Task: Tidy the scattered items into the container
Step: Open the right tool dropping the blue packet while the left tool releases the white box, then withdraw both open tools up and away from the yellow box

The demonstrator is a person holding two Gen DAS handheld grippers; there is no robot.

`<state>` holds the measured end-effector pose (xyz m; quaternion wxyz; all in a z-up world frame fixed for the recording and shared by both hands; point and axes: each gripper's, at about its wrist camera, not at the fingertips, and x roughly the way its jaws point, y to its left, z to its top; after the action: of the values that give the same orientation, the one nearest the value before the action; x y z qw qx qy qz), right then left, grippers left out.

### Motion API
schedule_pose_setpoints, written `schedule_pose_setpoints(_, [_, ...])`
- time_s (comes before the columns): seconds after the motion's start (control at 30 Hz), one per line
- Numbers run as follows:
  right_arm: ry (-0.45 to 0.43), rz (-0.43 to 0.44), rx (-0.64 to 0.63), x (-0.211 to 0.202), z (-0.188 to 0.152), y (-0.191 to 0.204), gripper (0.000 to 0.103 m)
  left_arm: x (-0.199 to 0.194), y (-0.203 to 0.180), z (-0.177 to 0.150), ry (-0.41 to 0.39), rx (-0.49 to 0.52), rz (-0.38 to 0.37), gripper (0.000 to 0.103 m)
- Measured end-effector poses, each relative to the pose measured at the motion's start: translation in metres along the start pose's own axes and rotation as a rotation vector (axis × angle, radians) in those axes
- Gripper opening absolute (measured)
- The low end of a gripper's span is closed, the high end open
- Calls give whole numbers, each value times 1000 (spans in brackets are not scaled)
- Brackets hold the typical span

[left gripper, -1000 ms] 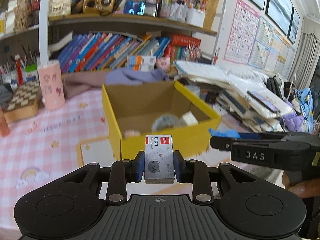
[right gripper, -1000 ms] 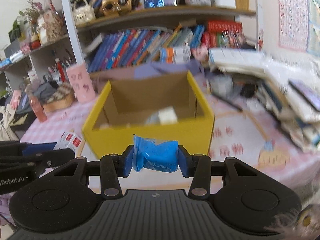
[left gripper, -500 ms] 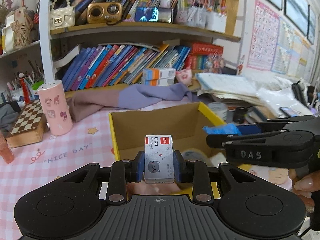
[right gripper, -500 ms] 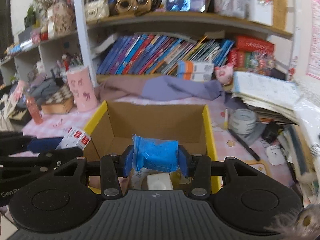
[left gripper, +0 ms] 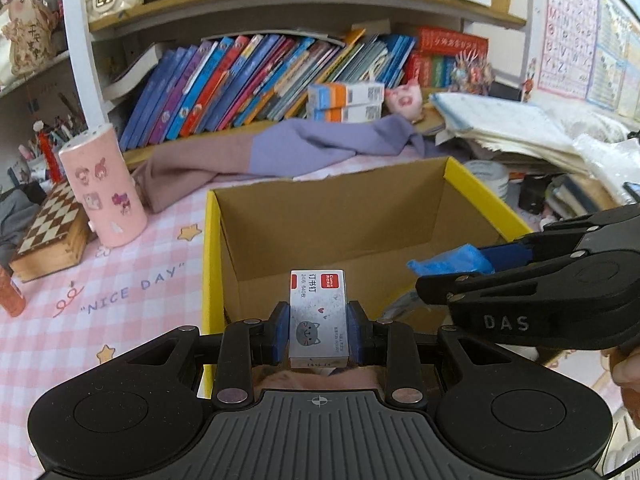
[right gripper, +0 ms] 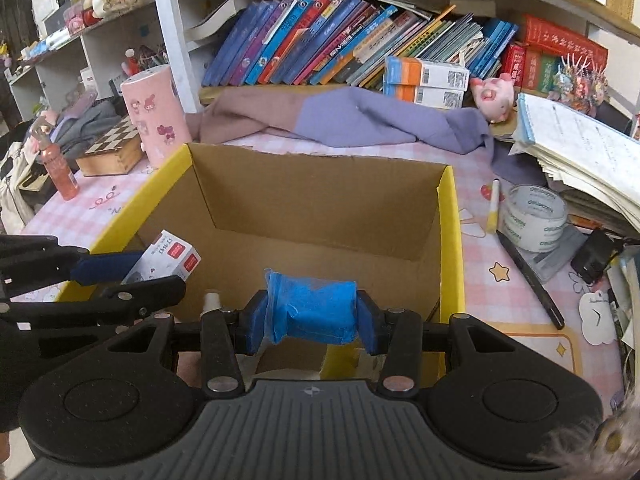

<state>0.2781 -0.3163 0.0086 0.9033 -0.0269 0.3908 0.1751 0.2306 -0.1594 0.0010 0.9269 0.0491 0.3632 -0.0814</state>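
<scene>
Two handheld grippers are hovering side by side over an open yellow cardboard box (right gripper: 452, 240), each carrying an item to drop in. The left gripper (left gripper: 319, 326) is clamping a small staple box (left gripper: 319, 316) with a cat drawing, held upright between its blue pads. The right gripper (right gripper: 311, 314) is squeezing a crumpled blue packet (right gripper: 312, 308) across its width.

Both grippers are tilting downward toward the box's inside, reaching in over its near rim. In the left view the right gripper (left gripper: 452, 266) is coming in from the right edge, with the person's fingers (left gripper: 628, 372) just showing behind it. In the right view the left gripper (right gripper: 132, 272) is sitting above the box's left wall.

The carrying step seems nearly finished; the drop is not yet done. Next, each hand probably needs to let its jaws part so the item falls inside, ideally one after the other so they do not collide.

The box is standing on a pink checked tablecloth (left gripper: 100, 288), near its back edge by a lilac cloth (right gripper: 360, 120).
</scene>
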Motion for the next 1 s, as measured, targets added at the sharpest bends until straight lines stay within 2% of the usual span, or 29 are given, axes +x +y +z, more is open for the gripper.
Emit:
schedule_pose_setpoints(0.2, [2,15,-6,4,2,-4,44,6,-4,1,14,0,15,32])
schedule_pose_setpoints(0.27, [-1,21,-3,4,2,-5,45,6,-5,1,11,-1,22,36])
schedule_pose_setpoints(0.4, [-21,17,10,-2,3,-7,47,-1,-4,2,-18,-17,58,55])
schedule_pose_setpoints(0.53, [-59,6,19,-15,3,-5,53,-13,0,2,-54,-37,66,65])
schedule_pose_setpoints(0.73, [-118,-17,30,-40,-1,6,58,-38,6,-4,-106,-68,49,75])
schedule_pose_setpoints(1.0, [-189,-50,40,-73,-13,38,63,-80,24,-23,-154,-80,29,80])
